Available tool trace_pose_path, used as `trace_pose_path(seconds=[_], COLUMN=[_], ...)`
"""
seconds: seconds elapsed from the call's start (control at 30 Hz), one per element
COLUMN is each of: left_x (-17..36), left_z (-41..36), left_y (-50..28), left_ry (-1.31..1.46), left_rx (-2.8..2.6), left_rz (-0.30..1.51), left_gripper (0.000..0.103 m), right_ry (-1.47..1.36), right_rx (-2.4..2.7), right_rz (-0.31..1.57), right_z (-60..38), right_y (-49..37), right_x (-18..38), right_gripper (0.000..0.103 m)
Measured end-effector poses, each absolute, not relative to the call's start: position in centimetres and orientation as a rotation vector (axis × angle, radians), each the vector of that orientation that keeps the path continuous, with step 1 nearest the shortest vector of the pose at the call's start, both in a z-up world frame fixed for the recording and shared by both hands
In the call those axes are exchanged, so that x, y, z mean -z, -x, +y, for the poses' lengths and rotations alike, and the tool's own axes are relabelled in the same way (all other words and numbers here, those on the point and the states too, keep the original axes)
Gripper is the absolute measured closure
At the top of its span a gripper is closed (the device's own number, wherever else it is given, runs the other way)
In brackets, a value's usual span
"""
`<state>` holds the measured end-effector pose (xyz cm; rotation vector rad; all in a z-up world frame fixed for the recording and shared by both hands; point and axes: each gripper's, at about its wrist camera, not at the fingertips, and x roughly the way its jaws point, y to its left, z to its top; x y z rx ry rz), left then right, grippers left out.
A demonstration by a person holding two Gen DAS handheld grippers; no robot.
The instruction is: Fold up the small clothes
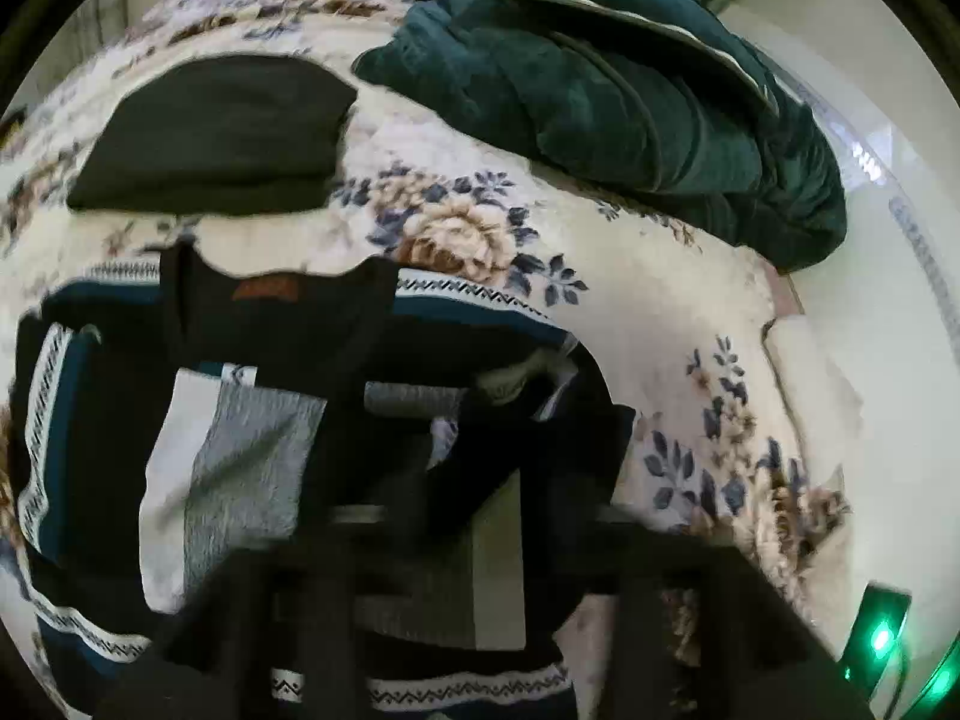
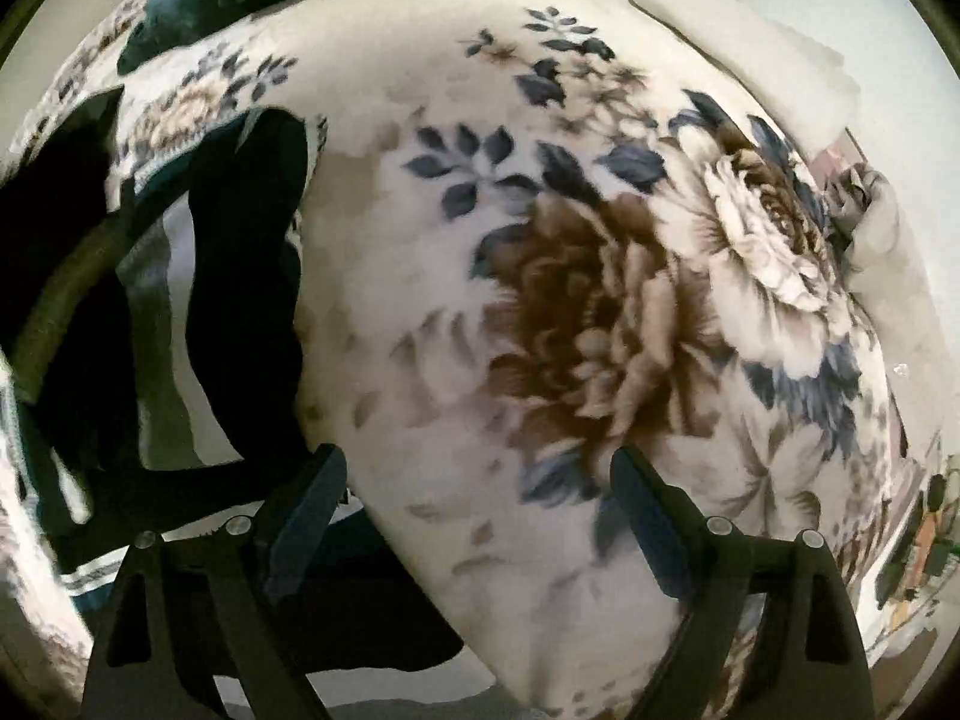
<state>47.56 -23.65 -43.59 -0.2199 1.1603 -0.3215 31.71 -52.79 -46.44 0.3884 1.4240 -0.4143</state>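
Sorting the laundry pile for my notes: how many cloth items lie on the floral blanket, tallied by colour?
Dark teal plush, bunched bundle: 1
Plain black, folded flat garment: 1
Black knit sweater with white-and-teal patterned bands and a grey panel: 1
Total: 3, all resting on the cream floral blanket.

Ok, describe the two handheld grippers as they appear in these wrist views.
The right gripper has two matte black fingers with flat dark pads, on black angular brackets with cut-out windows and small silver pivot pins. The left gripper is blurred: a black frame with dark fingers. No cables, markings, sleeves or hands are visible.
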Motion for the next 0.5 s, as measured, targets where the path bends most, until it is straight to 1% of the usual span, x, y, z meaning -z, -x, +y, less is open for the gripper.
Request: trace_pose_path(seconds=[0.03, 0.07, 0.17, 0.27, 0.4, 0.5], left_x=[43.0, 42.5, 40.8, 40.4, 42.8, 44.8], left_z=[-22.0, -21.2, -15.5, -8.5, 0.1, 3.4], left_y=[-47.4, -46.9, -46.6, -46.7, -47.4, -47.7], left_ry=[0.238, 0.248, 0.273, 0.174, 0.111, 0.122], left_rx=[0.314, 0.302, 0.192, -0.013, -0.212, -0.281], left_rz=[1.153, 1.142, 1.108, 1.060, 1.087, 1.123], left_gripper=[0.010, 0.006, 0.006, 0.006, 0.006, 0.006], right_ry=[-0.415, -0.431, -0.502, -0.584, -0.669, -0.700], right_rx=[0.387, 0.370, 0.287, 0.195, 0.125, 0.122], right_rz=[1.415, 1.407, 1.358, 1.315, 1.308, 1.311], right_z=[-53.2, -53.3, -53.5, -52.6, -50.8, -48.8], right_y=[-31.9, -32.1, -33.6, -36.7, -41.6, -45.3], right_x=[45.9, 45.5, 43.7, 43.0, 44.1, 44.9], right_gripper=[0.012, 0.012, 0.012, 0.012, 0.012, 0.012])
